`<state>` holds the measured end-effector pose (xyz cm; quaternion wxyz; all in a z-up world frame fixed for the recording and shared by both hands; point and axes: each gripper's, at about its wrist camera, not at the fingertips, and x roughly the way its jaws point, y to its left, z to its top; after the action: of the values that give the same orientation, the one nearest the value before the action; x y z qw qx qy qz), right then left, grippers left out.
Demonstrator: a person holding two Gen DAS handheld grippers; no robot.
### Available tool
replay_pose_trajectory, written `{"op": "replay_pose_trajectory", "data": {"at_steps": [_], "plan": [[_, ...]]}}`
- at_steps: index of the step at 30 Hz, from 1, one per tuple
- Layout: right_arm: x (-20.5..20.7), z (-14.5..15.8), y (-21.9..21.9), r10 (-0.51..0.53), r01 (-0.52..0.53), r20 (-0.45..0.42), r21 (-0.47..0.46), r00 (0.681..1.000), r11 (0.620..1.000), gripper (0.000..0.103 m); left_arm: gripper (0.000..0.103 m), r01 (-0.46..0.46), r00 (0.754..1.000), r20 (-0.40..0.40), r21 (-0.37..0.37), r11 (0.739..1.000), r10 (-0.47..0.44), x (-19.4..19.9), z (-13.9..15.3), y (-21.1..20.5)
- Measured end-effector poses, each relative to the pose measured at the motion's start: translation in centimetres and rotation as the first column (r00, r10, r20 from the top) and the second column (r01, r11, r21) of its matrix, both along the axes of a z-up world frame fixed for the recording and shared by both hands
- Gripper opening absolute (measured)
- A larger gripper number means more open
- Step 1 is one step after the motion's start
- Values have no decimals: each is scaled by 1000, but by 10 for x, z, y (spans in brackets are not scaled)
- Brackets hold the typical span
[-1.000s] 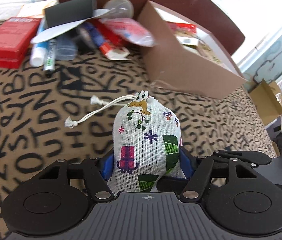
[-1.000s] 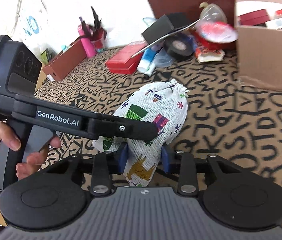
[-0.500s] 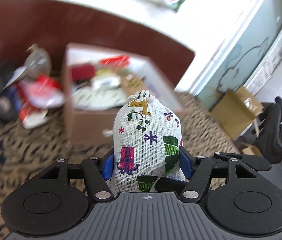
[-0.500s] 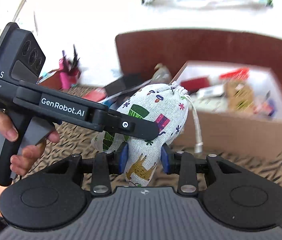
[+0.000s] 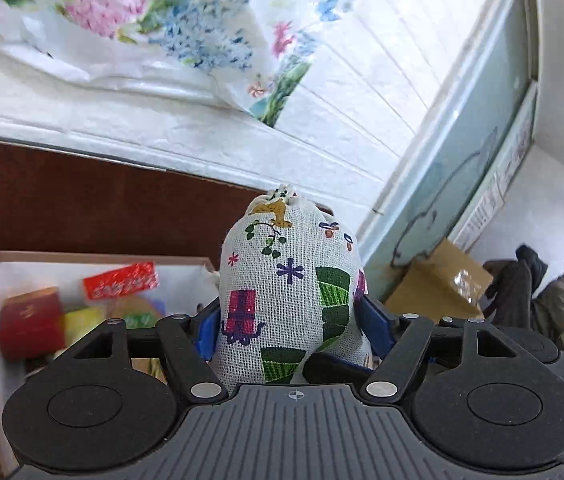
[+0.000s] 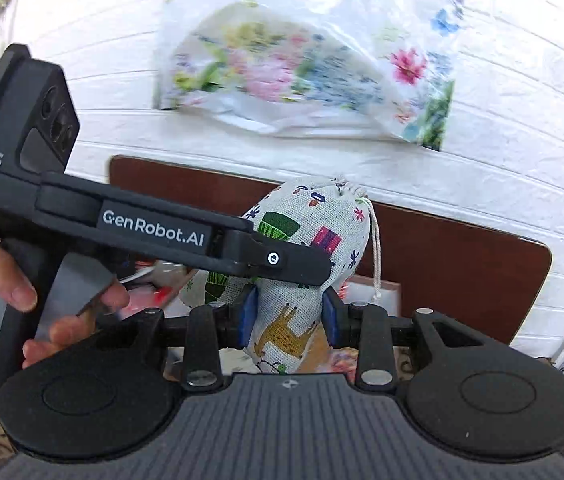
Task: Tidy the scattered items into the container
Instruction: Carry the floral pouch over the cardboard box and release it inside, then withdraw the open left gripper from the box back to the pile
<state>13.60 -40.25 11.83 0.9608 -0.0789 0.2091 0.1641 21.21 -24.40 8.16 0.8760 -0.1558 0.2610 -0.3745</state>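
A white drawstring pouch printed with coloured figures is held by both grippers at once. My left gripper is shut on its lower part, blue pads on either side. My right gripper is shut on the same pouch from another side, under the left tool's black body. The pouch is lifted above the open cardboard box, which holds red packets and other items. Its drawstring hangs down on the right.
A dark brown headboard and a white brick wall stand behind the box. A flowered plastic bag hangs on the wall. A cardboard carton and a person are at the far right.
Both grippers have lifted the pouch up off the patterned cover and carried it over the box. The views have tilted upward toward the wall. The grip on the pouch is unchanged.
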Motion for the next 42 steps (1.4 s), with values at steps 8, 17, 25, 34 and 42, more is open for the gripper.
{"op": "replay_pose_trajectory", "data": {"at_steps": [8,17,25,34,42], "plan": [[71,-41,-17,-14,8,-101,-56,995,998,38,73,-12,992,-129,-47,999,6,79,-59,-26],[123,-81,-26,-44,28,-139,-110,989,993,46,89,-75,971,-227,-1,997,72,126,-109,-40],[122,-89,-35,-58,44,-161,-91,985,995,43,89,-48,986,-154,120,992,66,120,-100,-32],[98,-86,-19,-35,26,-120,-81,992,996,93,103,41,981,-193,181,983,-5,96,-96,-43],[55,-79,5,-60,43,-109,-154,992,987,103,103,-50,995,-60,346,937,75,41,-69,-35]]}}
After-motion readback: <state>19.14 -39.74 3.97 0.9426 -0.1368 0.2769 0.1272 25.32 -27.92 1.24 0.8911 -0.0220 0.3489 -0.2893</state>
